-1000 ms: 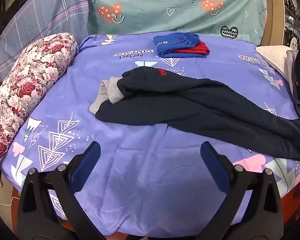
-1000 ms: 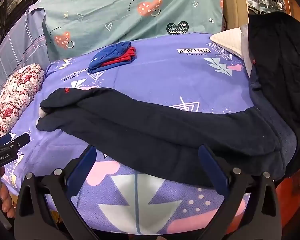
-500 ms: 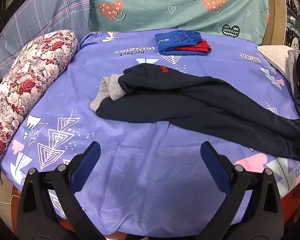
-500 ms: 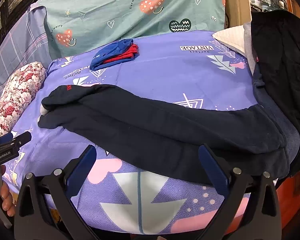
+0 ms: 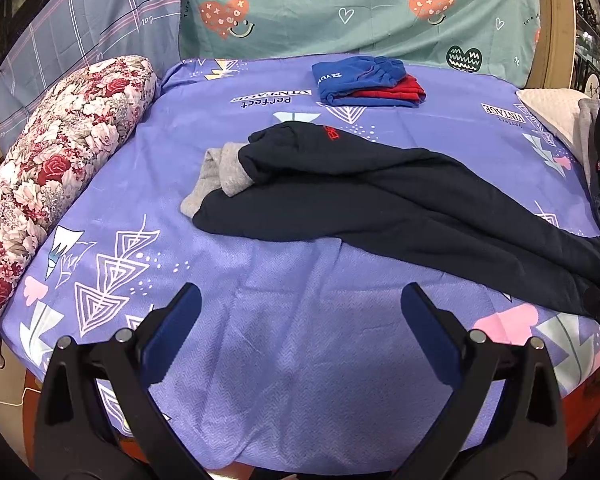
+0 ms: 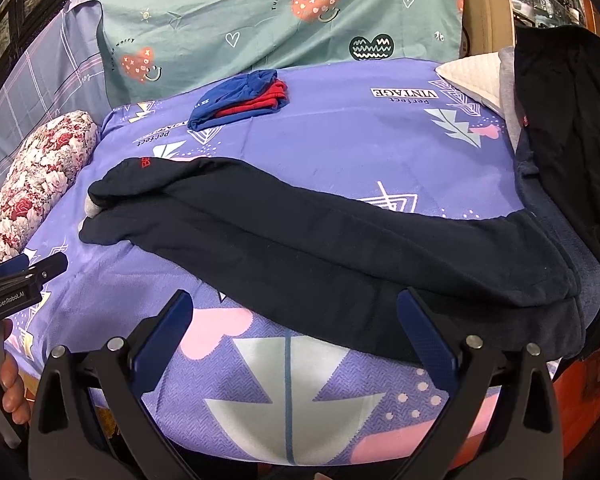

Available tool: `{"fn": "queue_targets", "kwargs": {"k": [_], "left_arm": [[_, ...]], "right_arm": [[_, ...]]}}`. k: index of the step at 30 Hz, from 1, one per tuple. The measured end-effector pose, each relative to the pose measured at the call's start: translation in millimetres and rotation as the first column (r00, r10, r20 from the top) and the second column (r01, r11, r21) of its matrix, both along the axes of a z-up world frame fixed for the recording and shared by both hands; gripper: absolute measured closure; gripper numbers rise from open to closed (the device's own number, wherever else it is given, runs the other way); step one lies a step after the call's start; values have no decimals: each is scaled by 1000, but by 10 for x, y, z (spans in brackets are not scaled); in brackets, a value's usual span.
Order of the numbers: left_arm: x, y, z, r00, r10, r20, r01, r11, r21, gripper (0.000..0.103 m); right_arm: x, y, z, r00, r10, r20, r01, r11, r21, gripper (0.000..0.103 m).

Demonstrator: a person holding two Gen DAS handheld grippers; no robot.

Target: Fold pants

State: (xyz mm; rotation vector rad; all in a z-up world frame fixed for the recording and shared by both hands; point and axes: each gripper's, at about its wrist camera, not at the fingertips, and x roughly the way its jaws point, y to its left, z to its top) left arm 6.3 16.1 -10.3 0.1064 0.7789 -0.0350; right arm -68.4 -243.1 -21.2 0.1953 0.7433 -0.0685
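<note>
Both jaws stand spread wide with nothing between them: my left gripper (image 5: 300, 316) hangs over bare purple bedsheet (image 5: 284, 360) near the bed's front edge, and my right gripper (image 6: 292, 320) sits over the sheet with its right finger (image 6: 424, 336) in front of the hem of the dark navy pants (image 6: 300, 240). Those pants lie stretched across the bed, legs doubled one over the other, a grey lining (image 5: 224, 172) poking out at the far left end. From the right wrist that lining is almost hidden; from the left wrist the waist end runs off the frame's right edge. Only the right view shows the dark garment pile (image 6: 572, 140) beside the waist. Farther back I see folded blue and red clothes (image 5: 368, 84), and a floral bolster (image 5: 52, 168) along the left.
</note>
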Motion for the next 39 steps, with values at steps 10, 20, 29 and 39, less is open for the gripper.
{"fn": "queue_targets", "kwargs": {"k": [10,20,29,39], "left_arm": [[14,15,-20,1000,1,-6,-1,1000,-4,2],[21,29,-30,1000,5,-10,-5,1000,-4,2],[21,30,-49,1000,6,-16,-6,1000,-8,2],[48,59,-95,1000,13,-26,-13,1000,-13,2]], "right_arm": [[8,-2,3,1000,-6,0,6,1000,-9,1],[19,0,-19,1000,-10,-6,10,1000,-13,1],[19,35,-32,1000,-14,-11,14,1000,-24,1],[38,75,-70,1000,-10,-25,10,1000,-28,1]]}}
